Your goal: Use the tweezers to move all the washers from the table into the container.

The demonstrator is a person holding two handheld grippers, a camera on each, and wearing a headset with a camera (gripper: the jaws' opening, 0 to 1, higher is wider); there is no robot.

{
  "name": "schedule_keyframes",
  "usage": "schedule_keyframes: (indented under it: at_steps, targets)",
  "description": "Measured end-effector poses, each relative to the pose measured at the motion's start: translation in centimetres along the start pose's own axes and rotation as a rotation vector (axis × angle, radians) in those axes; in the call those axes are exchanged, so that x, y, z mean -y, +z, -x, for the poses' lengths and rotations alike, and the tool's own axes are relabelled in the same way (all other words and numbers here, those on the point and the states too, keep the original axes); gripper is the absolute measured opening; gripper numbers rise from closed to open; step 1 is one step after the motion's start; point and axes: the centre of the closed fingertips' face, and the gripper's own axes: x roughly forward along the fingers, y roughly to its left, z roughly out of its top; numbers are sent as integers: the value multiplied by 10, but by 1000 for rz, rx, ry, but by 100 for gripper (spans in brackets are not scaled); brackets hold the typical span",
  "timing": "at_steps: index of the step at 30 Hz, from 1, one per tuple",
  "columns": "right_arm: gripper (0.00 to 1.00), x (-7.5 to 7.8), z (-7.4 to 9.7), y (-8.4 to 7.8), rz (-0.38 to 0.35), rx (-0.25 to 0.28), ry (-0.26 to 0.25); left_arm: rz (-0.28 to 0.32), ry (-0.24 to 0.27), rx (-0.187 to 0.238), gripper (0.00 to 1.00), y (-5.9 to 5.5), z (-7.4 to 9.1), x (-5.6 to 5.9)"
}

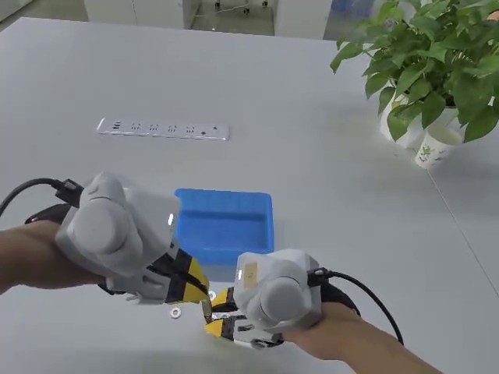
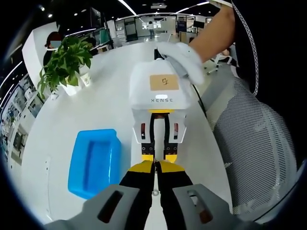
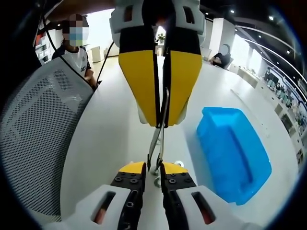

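Gleaming silver tweezers (image 3: 159, 115) bridge both grippers, low over table (image 1: 327, 179), just beside blue container (image 1: 224, 195). Small ring washers (image 1: 175, 313) lie on table underneath. Left gripper (image 2: 154, 167) clamps one end, right gripper (image 3: 153, 168) pinches the other; they sit tip-to-tip, facing each other.

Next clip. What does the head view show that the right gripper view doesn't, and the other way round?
Head view adds the large potted plant at the far right of the table, a paper cup beside it, and the hand holding the right gripper. Right gripper view adds the tweezers, running from the left gripper's shut yellow jaws down between its own jaws, and a mesh chair back. Shared: the blue container and a washer on the table near the jaw tips.
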Motion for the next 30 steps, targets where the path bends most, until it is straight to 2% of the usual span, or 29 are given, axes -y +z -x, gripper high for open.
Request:
schedule_keyframes:
  at_steps: [6, 30]
  targets:
    - [14, 2, 2, 0, -8, 3, -5, 14, -4, 0, 6, 0, -2, -3]
    - [10, 2, 2, 1, -51, 4, -6, 11, -21, -9, 6, 0, -4, -1]
